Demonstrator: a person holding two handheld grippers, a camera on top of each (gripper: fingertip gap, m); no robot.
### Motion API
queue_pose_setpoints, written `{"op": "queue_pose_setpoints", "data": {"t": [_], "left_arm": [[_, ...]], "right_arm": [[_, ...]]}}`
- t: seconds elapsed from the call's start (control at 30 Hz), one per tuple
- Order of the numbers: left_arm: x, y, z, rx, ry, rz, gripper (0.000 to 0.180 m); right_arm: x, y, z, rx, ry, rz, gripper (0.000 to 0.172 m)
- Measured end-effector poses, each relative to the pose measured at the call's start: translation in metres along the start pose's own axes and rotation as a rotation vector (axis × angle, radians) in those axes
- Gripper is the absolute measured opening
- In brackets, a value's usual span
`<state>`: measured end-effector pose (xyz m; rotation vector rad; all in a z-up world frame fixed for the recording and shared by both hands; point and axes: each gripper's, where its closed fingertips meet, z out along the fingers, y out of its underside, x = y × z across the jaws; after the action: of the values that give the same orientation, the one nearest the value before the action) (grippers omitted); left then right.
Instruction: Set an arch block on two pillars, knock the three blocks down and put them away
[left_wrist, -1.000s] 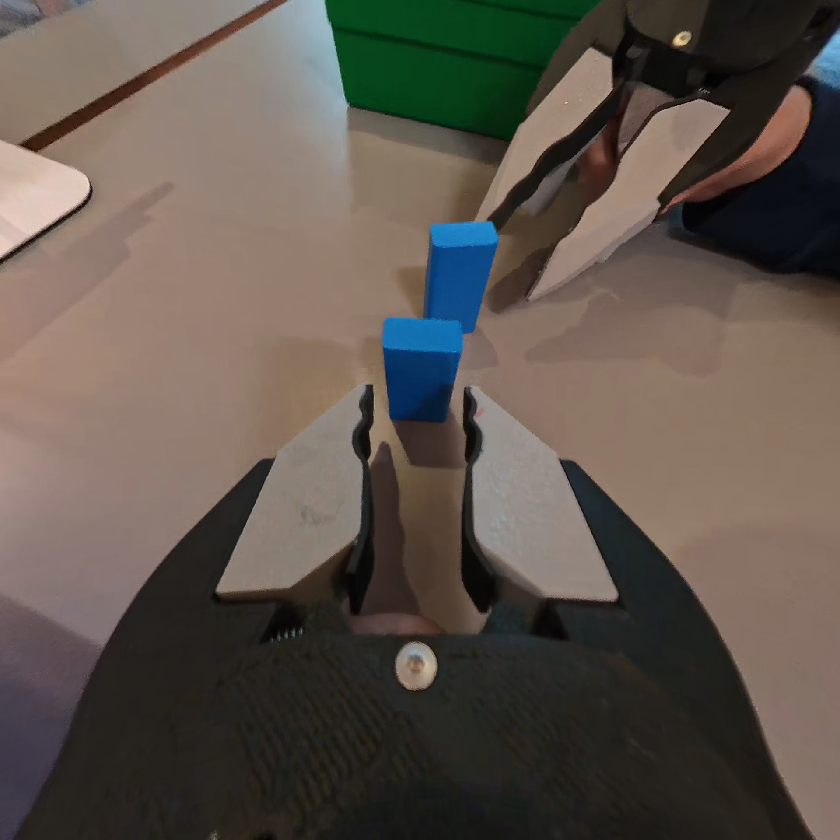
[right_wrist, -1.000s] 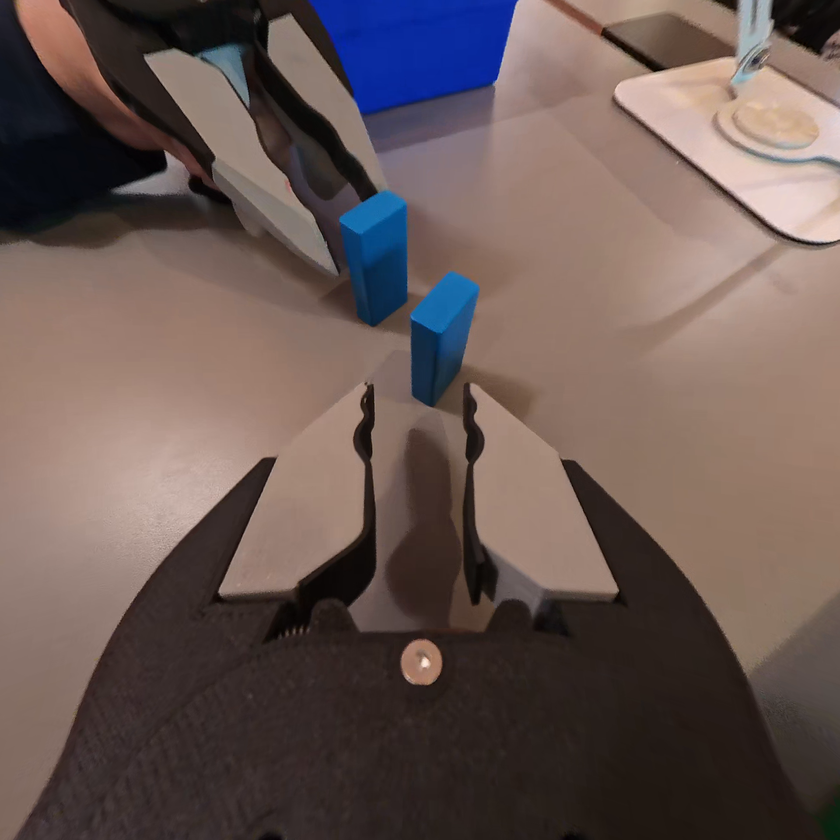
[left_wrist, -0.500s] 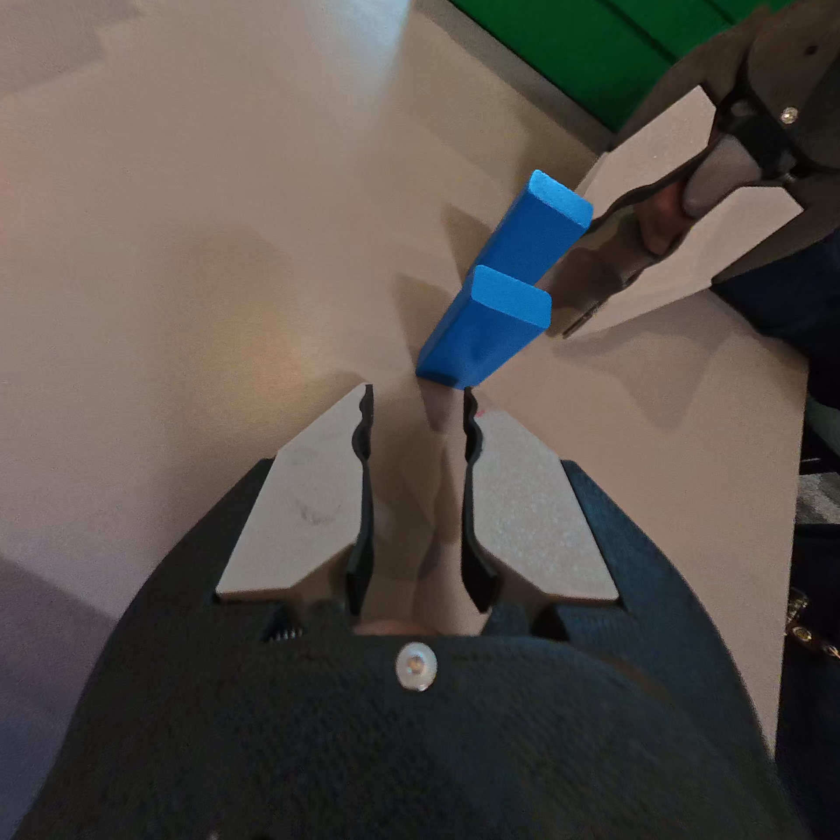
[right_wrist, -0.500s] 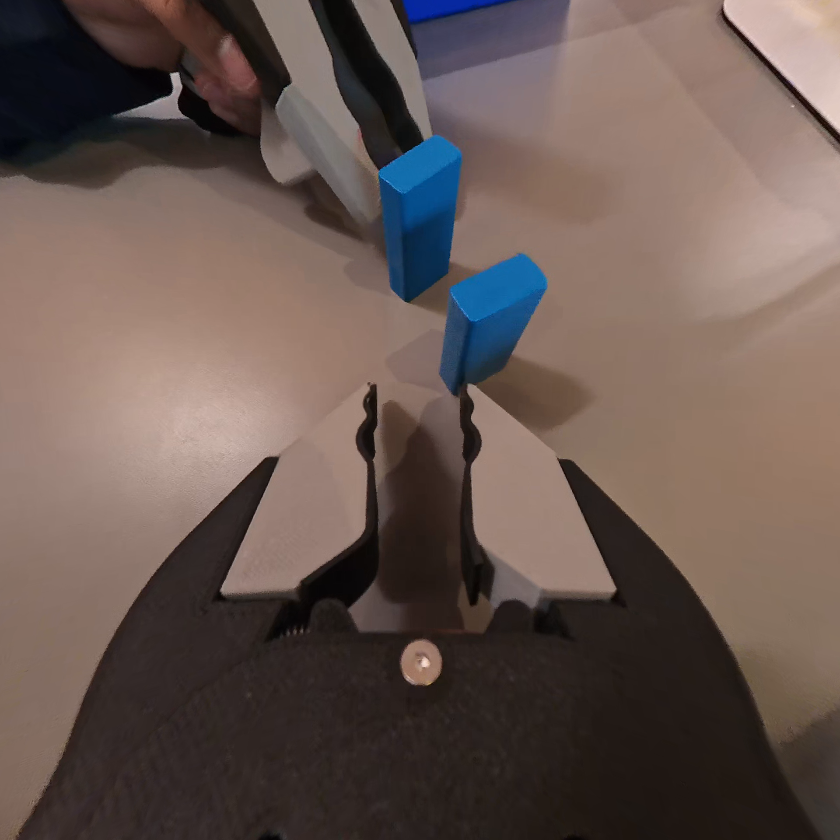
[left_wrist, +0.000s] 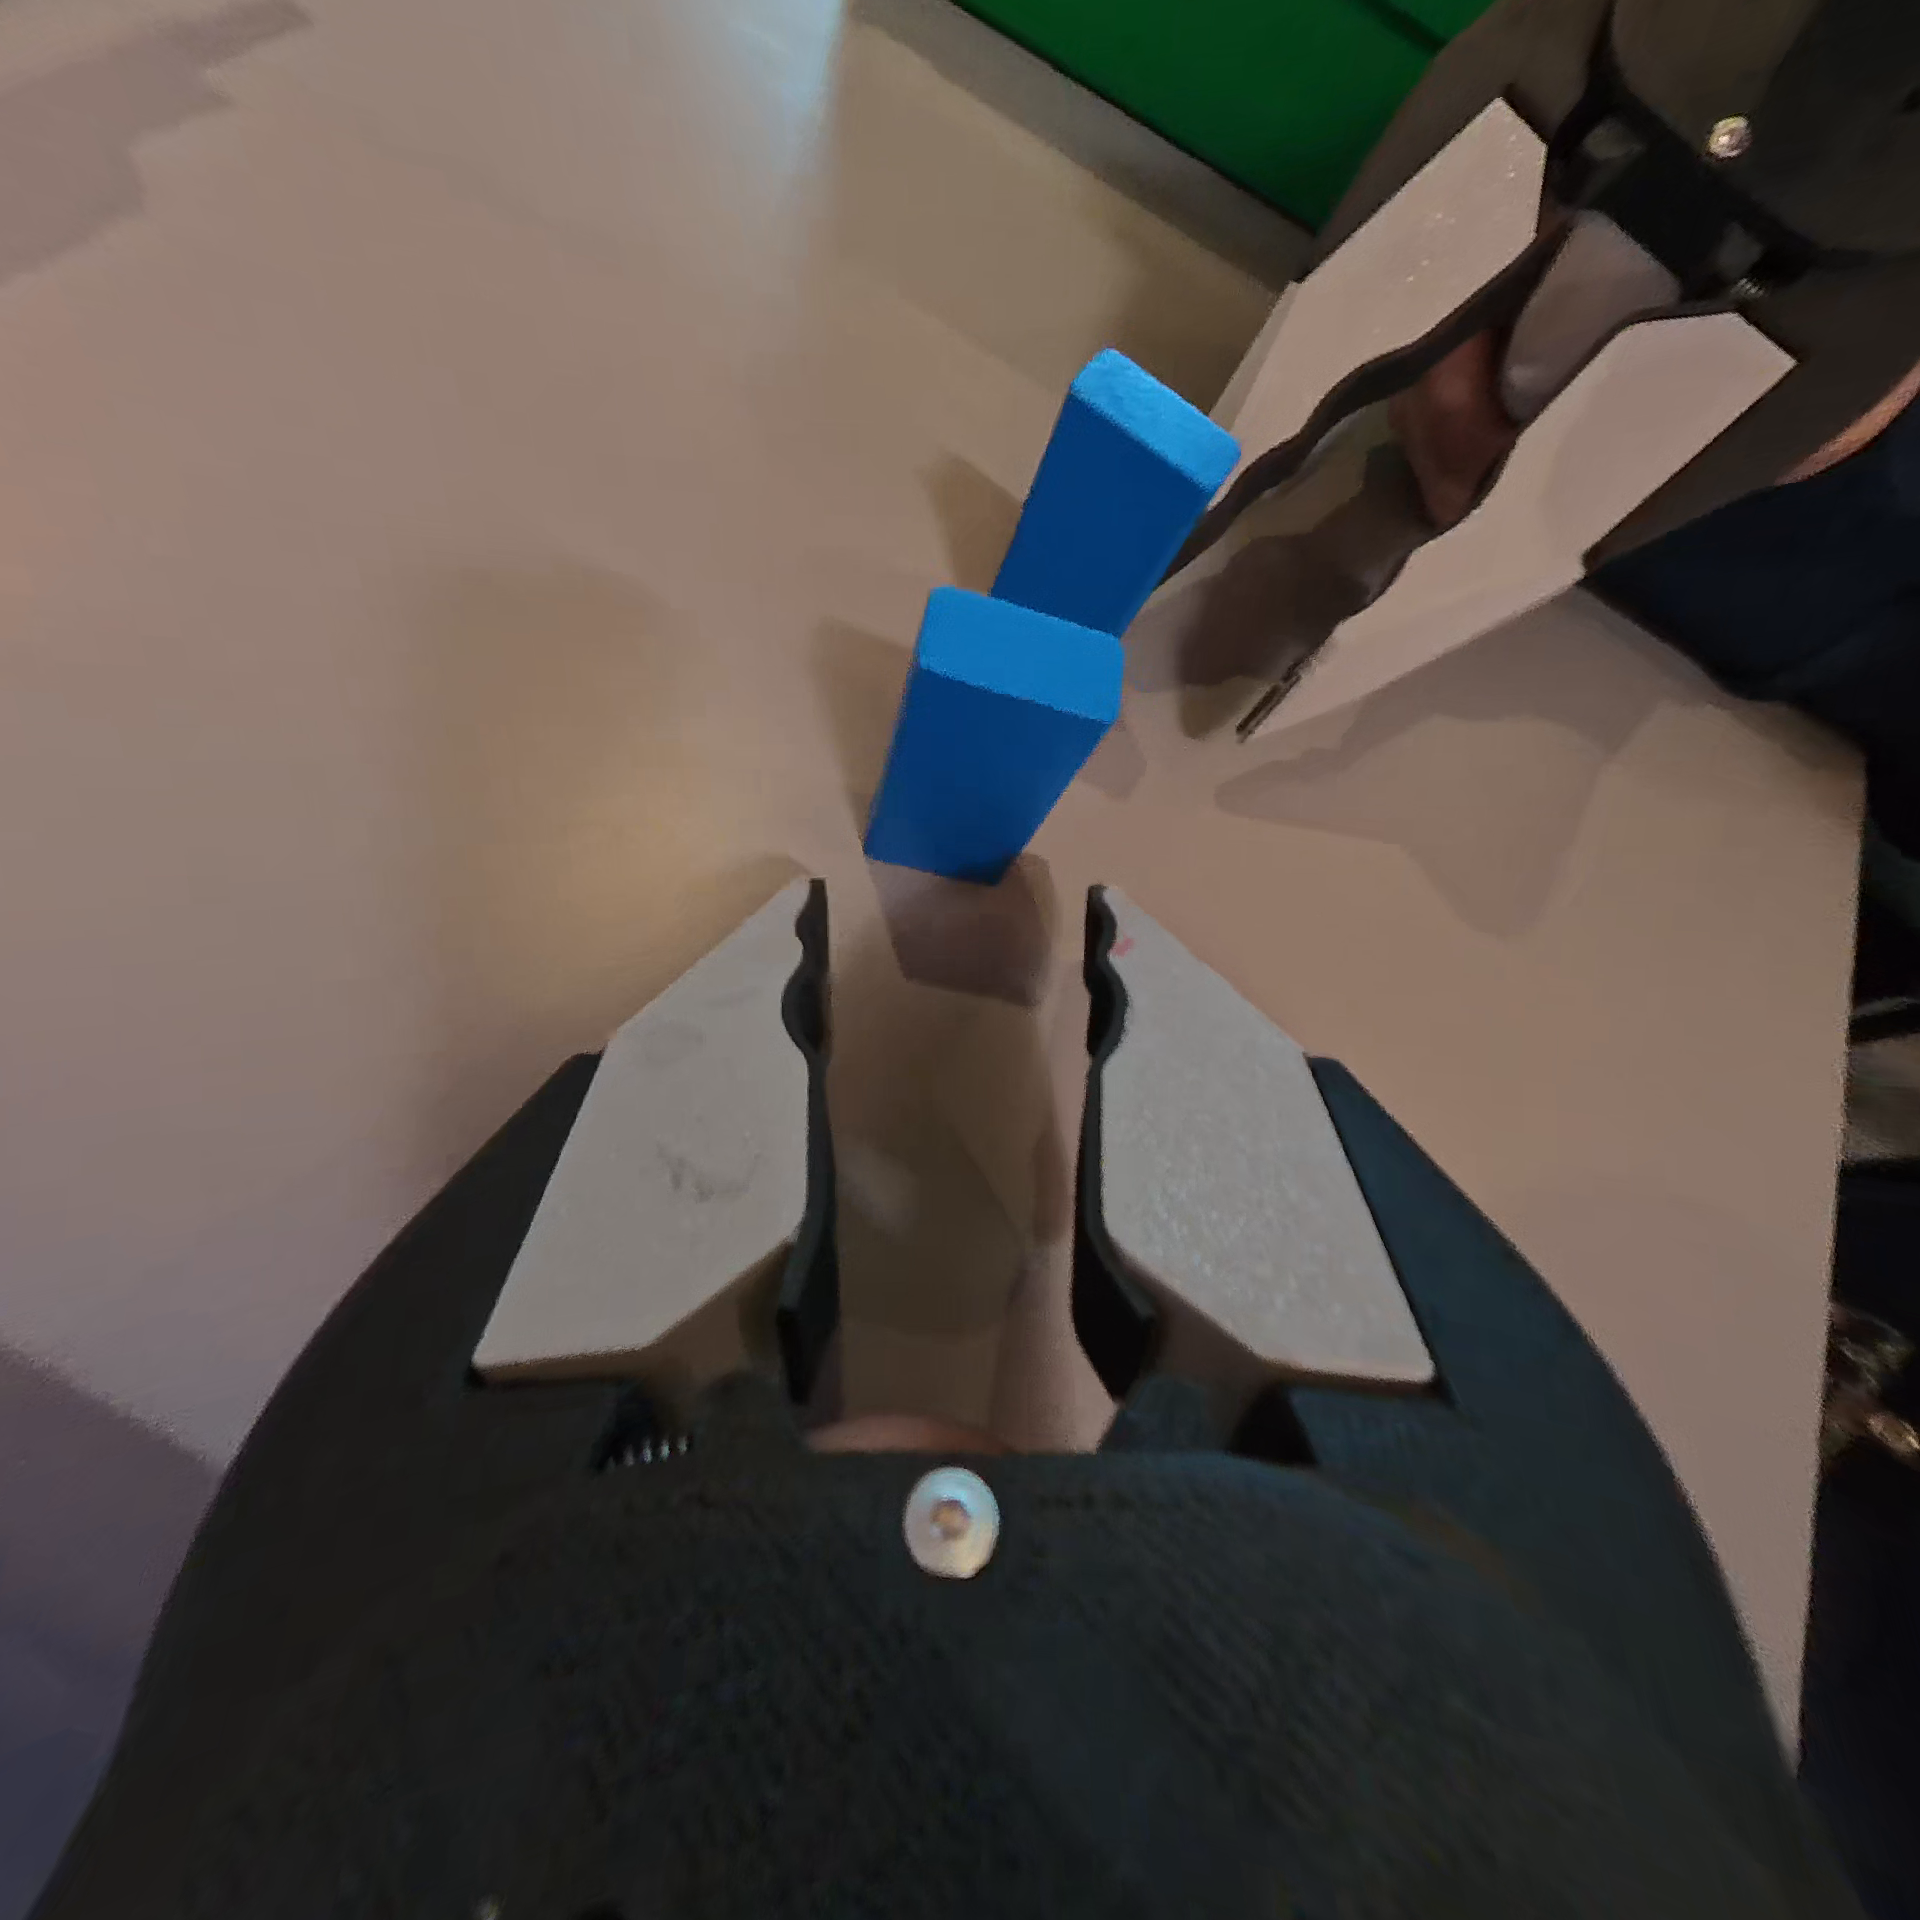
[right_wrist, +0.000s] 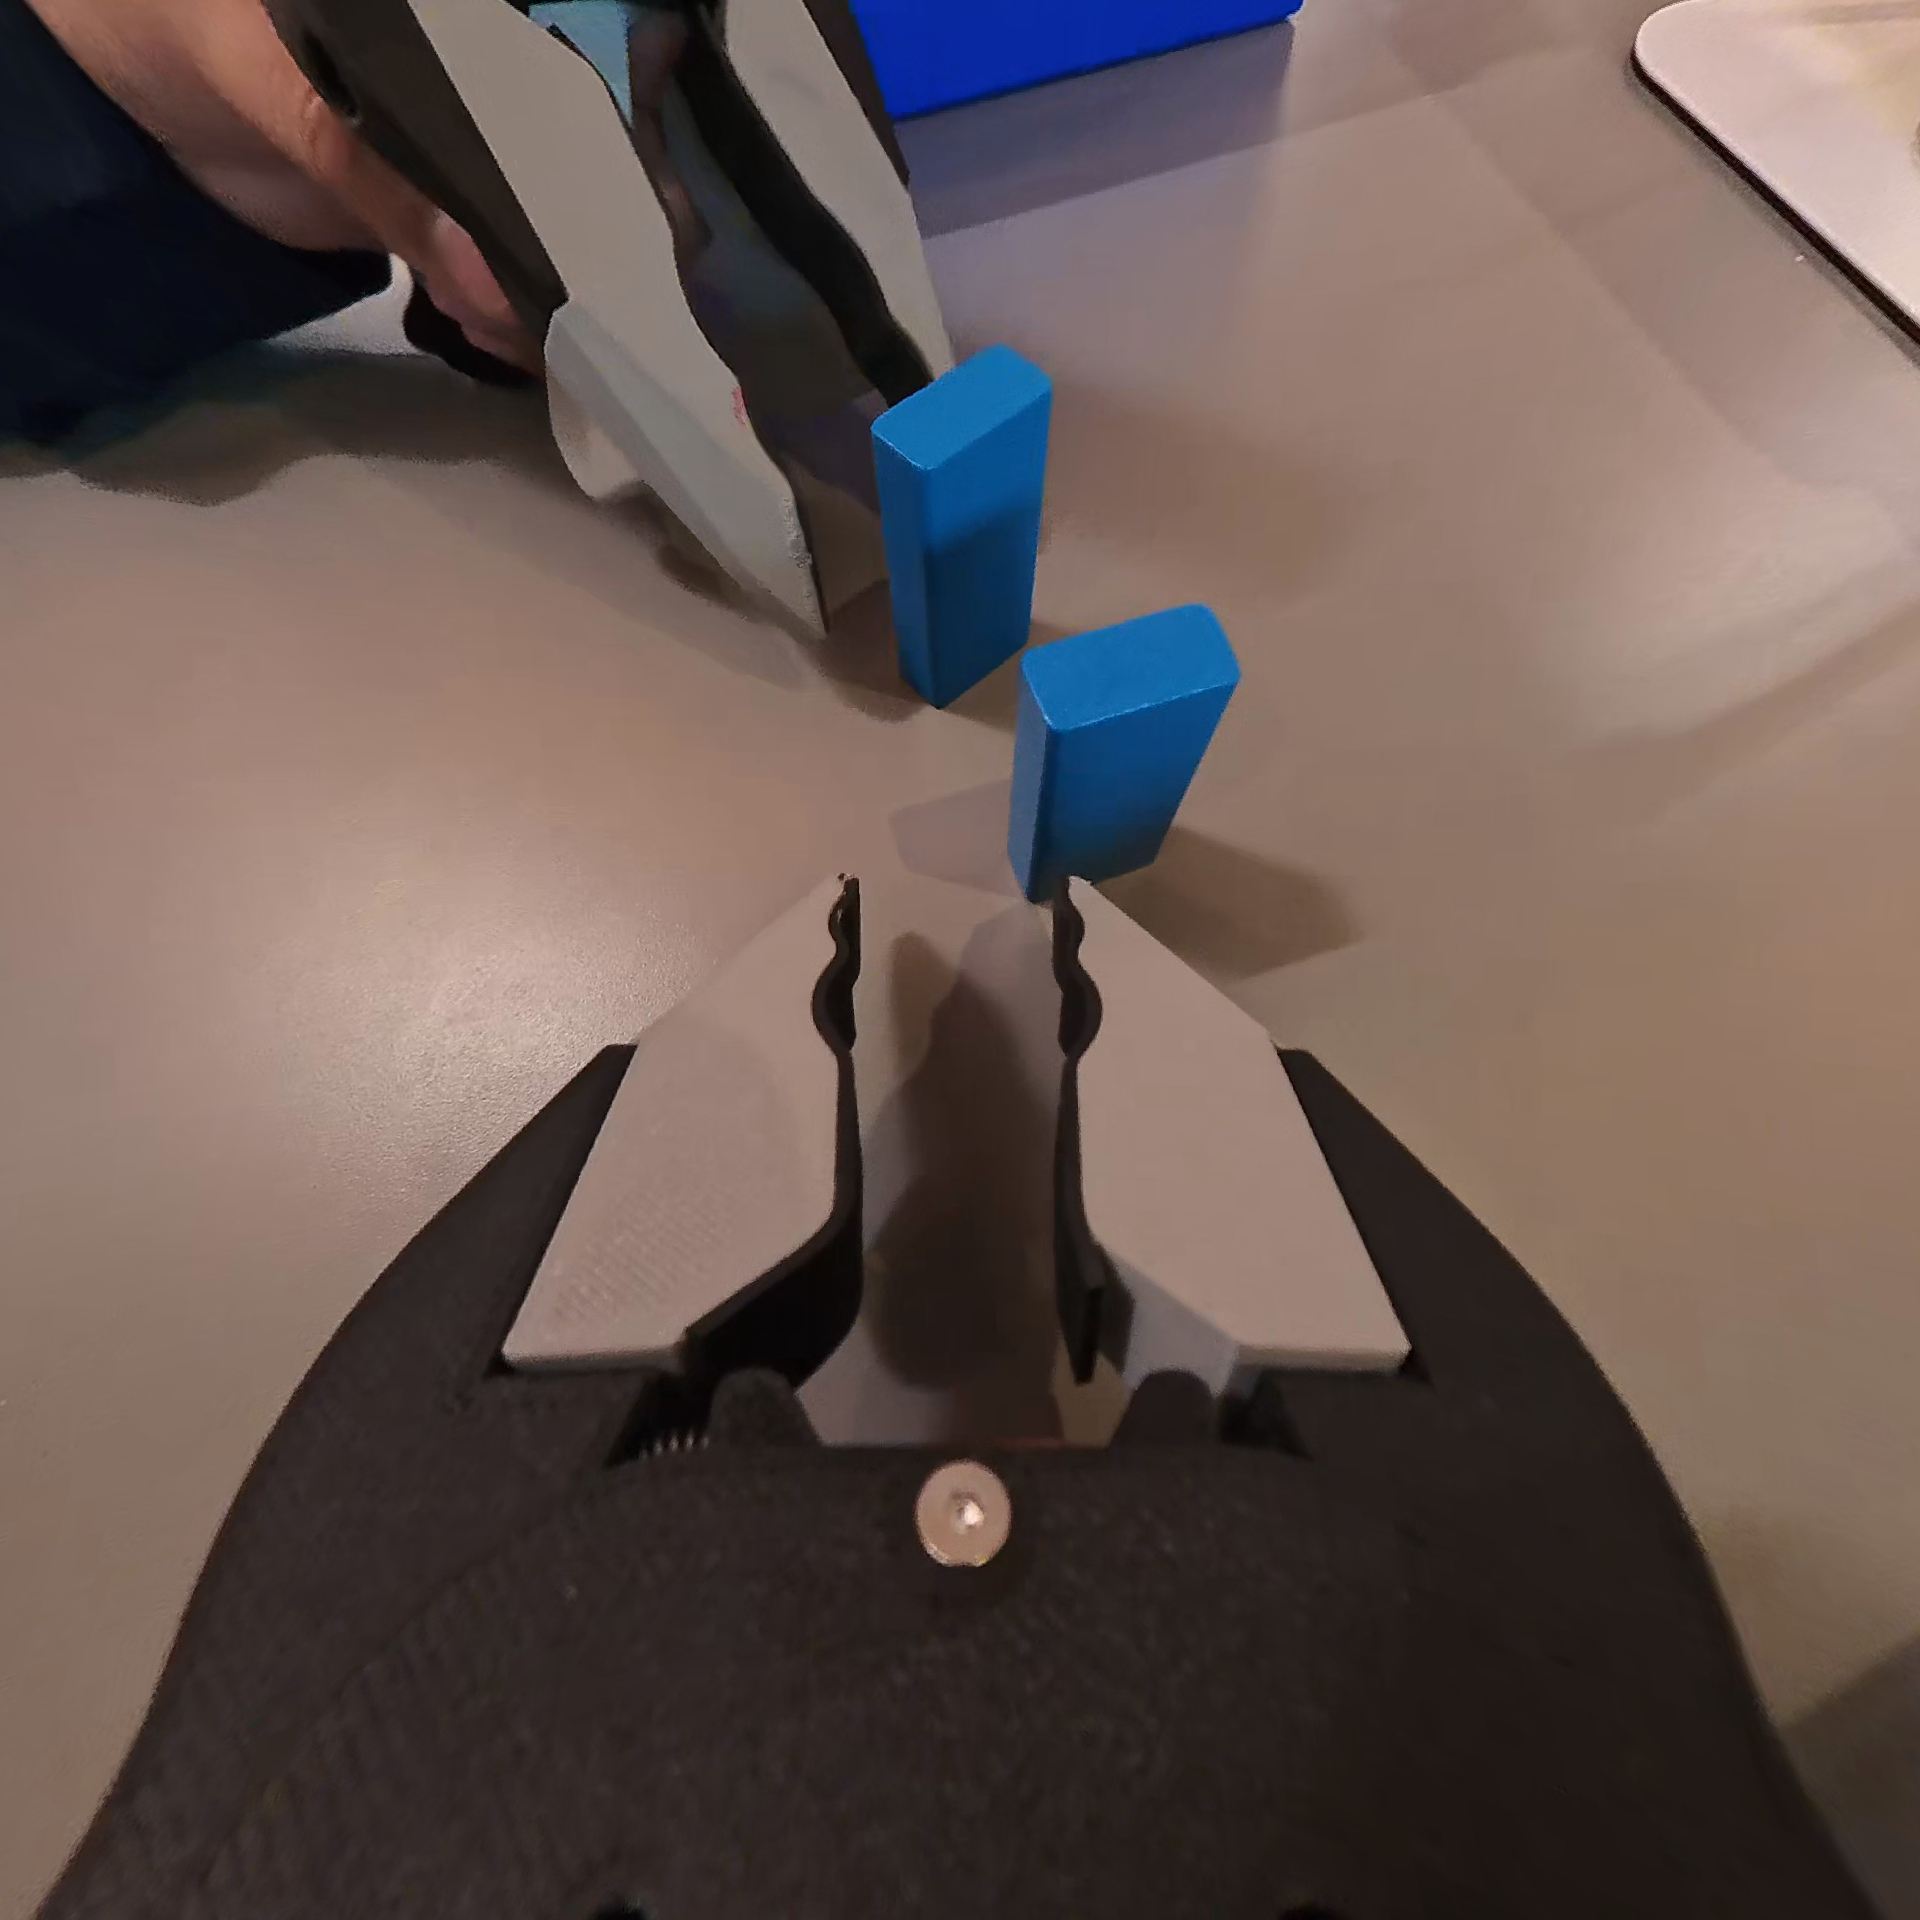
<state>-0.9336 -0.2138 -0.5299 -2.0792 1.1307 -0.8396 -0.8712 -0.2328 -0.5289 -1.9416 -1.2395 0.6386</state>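
Right wrist view: two upright blue rectangular blocks (right_wrist: 961, 520) (right_wrist: 1117, 748) stand mid-frame as pillars, both grippers (right_wrist: 951, 894) (right_wrist: 821, 488) open and empty, so fetching the unseen arch block looks next.

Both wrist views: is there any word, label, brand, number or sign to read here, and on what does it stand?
None. The two blue blocks, the grey table, the green bin, the blue bin and the white plate show blank faces. The left tongs carry only a small red smudge on one finger, no letters. The right tongs are plain.
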Motion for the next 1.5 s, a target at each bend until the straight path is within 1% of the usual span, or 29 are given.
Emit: {"op": "queue_pose_setpoints", "data": {"t": [0.13,0.23,0.47,0.67,0.87,1.07,1.17,1.37,1.43,1.5], "left_arm": [[-0.001,-0.007,0.003,0.030,-0.057,0.016,0.053],[-0.004,-0.008,0.005,0.029,-0.103,0.047,0.054],[-0.011,-0.004,0.011,-0.026,-0.192,0.101,0.056],[-0.028,0.001,0.006,-0.049,-0.260,0.076,0.054],[-0.016,-0.001,0.005,-0.028,-0.176,0.102,0.056],[-0.006,-0.014,0.011,0.015,-0.102,0.204,0.058],[-0.003,-0.015,0.014,0.005,-0.047,0.274,0.058],[-0.012,-0.013,0.012,-0.019,-0.081,0.415,0.055],[-0.017,-0.012,0.014,-0.036,-0.105,0.460,0.050],[-0.016,-0.010,0.015,-0.054,-0.077,0.484,0.051]], "right_arm": [[0.000,0.000,0.000,-0.004,0.005,-0.006,0.034],[0.000,0.000,0.000,-0.002,0.005,-0.005,0.034],[0.000,0.000,0.000,-0.002,0.006,-0.006,0.034],[0.000,0.000,0.000,0.000,0.007,-0.005,0.034],[0.000,0.000,0.000,-0.002,0.006,-0.009,0.035],[-0.001,0.001,0.001,-0.007,0.006,-0.013,0.035],[-0.001,0.000,0.001,-0.006,0.003,-0.015,0.035],[-0.003,0.001,0.001,-0.010,-0.004,-0.024,0.035],[-0.004,0.001,0.001,-0.012,-0.008,-0.025,0.035],[-0.005,0.000,0.001,-0.007,-0.011,-0.025,0.035]]}}
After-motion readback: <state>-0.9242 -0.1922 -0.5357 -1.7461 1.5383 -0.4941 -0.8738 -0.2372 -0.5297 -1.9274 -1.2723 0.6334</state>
